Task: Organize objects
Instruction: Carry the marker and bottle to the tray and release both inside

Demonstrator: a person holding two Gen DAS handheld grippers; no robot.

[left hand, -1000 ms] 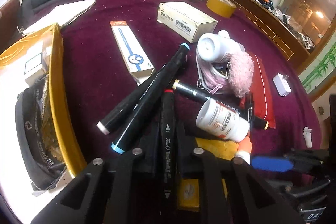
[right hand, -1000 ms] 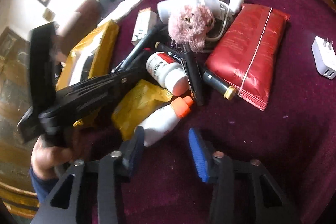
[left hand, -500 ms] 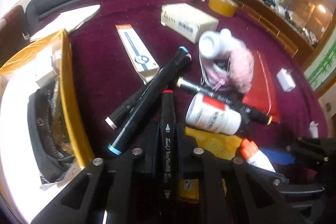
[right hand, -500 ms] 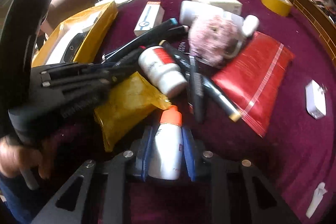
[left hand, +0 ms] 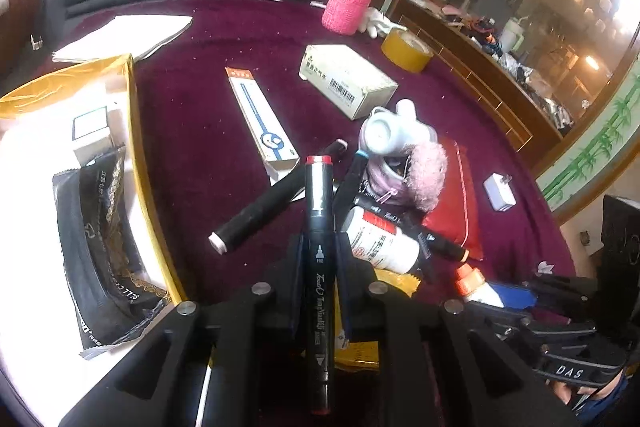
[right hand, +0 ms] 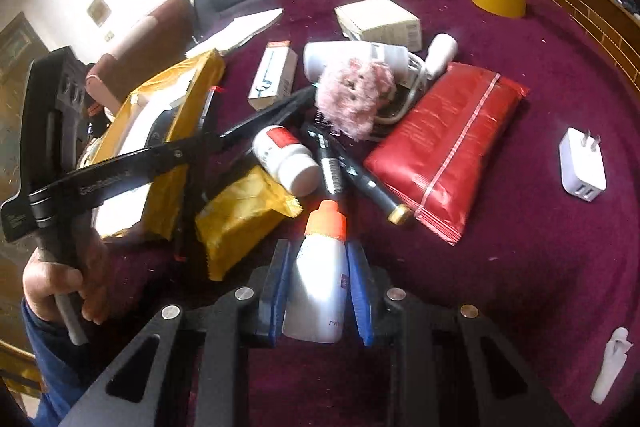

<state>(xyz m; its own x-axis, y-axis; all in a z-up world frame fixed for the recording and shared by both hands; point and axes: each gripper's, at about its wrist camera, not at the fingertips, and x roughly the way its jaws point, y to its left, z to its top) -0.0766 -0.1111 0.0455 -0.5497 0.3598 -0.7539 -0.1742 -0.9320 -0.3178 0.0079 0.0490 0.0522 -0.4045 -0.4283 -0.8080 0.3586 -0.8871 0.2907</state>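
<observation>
My left gripper (left hand: 319,247) is shut on a black marker with a red cap (left hand: 319,227), which it holds above the pile and pointing away from the camera. In the right wrist view, my right gripper (right hand: 320,259) is shut on a small white bottle with an orange cap (right hand: 320,279). Its blue pads (right hand: 279,279) press on both sides of the bottle. The pile just ahead holds a white pill bottle with a red label (right hand: 286,163), more black markers (left hand: 260,215), a pink fluffy pouch (right hand: 354,97) and a yellow packet (right hand: 240,219).
A yellow-walled box (left hand: 140,155) with a black packet inside lies at the left. A red pouch (right hand: 444,147), a white charger (right hand: 580,167), a cardboard box (left hand: 348,79), a tape roll (left hand: 406,49) and a pink cup (left hand: 350,3) lie on the maroon cloth. A hand (right hand: 60,279) grips the left tool.
The right gripper closed on the orange-capped bottle and raised it a little. The left gripper lifted the red-capped marker off the pile, and its tip now points farther up the view.
</observation>
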